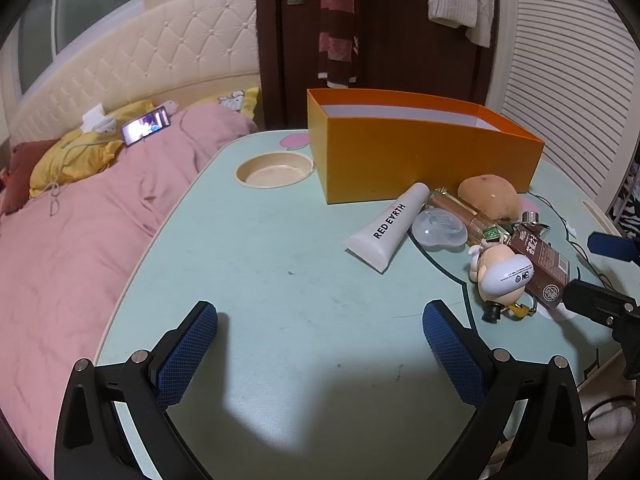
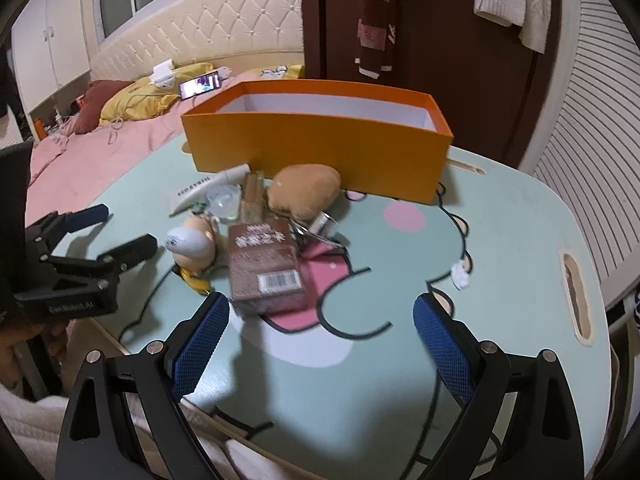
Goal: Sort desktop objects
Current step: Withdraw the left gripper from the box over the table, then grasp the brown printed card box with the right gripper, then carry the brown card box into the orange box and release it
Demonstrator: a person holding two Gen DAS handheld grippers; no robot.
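An open orange box (image 1: 420,160) (image 2: 320,152) stands at the back of the pale green table (image 1: 280,280). In front of it lies a heap: a white tube (image 1: 388,226), a clear soft lump (image 1: 440,230), a brown plush (image 1: 490,196) (image 2: 304,190), a glass bottle (image 1: 460,208), a small figurine (image 1: 500,276) (image 2: 192,242) and a brown carton (image 1: 540,268) (image 2: 264,268). My left gripper (image 1: 320,320) (image 2: 120,228) hovers open over bare table, left of the heap. My right gripper (image 2: 322,316) is open too, just in front of the carton, nothing between its fingers.
A round recessed cup holder (image 1: 274,170) sits left of the box. A bed with a pink cover (image 1: 80,240), yellow pillow and a lit phone (image 1: 146,126) lies beyond the table's left edge. A crumpled white scrap (image 2: 460,276) and a slot (image 2: 576,296) are at the table's right.
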